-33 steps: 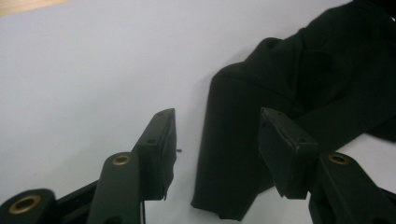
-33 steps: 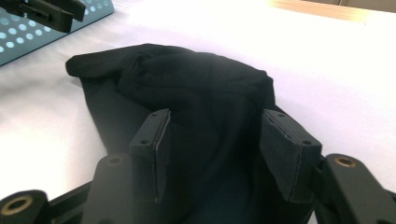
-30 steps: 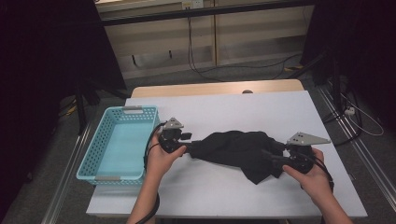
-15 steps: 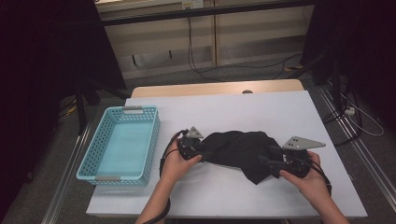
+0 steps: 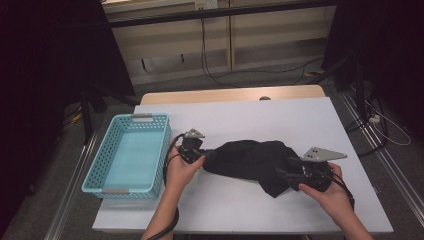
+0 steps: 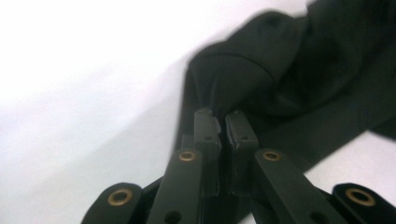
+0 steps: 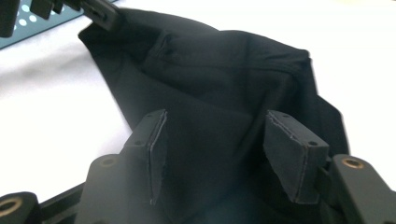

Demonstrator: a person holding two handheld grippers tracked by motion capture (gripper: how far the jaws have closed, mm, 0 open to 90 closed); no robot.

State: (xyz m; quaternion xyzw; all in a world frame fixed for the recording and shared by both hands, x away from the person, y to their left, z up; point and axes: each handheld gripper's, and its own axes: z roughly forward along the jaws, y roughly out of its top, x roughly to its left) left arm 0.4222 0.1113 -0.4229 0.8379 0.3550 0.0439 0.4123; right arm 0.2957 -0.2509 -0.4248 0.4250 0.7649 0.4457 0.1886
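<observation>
A crumpled black cloth [image 5: 250,160] lies on the white table [image 5: 260,115], a little to the right of its middle. My left gripper [image 5: 204,156] is at the cloth's left end. In the left gripper view its jaws [image 6: 221,120] have just been closing and now stand shut, with a fold of the cloth [image 6: 299,70] pinched between the pads. My right gripper [image 5: 282,172] is at the cloth's right end. Its jaws [image 7: 215,121] stand apart over the cloth [image 7: 224,84], and the pads do not press on it. The left gripper [image 7: 100,11] shows at the far end there.
A light blue perforated basket [image 5: 95,165] stands on the left part of the table, with nothing in it. Beyond the table's far edge are cables on the floor and dark stands on both sides. A grey plate [image 5: 322,154] tops the right gripper.
The left hand went right to the cloth's left end, then came back a little to the left, and its jaws closed on the cloth. The right hand stayed put.
</observation>
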